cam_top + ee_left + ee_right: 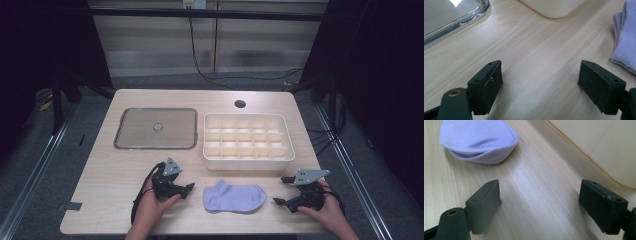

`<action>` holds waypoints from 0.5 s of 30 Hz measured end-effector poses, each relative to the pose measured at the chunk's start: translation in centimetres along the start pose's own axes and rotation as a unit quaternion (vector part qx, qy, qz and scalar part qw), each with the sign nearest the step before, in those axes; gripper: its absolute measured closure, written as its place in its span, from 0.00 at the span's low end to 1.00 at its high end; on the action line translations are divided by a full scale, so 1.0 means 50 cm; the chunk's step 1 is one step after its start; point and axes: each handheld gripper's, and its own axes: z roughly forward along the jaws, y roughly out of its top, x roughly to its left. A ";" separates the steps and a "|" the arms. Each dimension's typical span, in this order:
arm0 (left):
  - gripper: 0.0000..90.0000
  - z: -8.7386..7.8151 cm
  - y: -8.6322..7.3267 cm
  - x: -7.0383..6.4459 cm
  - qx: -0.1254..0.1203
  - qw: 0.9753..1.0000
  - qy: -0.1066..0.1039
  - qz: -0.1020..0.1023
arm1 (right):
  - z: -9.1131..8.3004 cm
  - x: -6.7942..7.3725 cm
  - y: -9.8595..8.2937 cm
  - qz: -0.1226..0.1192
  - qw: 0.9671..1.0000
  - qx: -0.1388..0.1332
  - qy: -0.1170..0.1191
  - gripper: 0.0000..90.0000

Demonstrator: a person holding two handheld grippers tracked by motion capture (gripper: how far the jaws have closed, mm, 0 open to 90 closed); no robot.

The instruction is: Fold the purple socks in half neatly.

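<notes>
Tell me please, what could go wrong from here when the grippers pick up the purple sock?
1. The sock lies flat on the table, so the open left gripper or right gripper may pinch only the top layer, or scrape the wood.
2. The divided tray stands just behind the sock; a raised gripper might bump its front wall.
</notes>
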 end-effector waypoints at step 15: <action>0.21 0.000 0.000 0.000 0.000 1.000 0.001 -0.001 | 0.000 0.000 0.000 -0.002 1.000 0.000 -0.001 0.19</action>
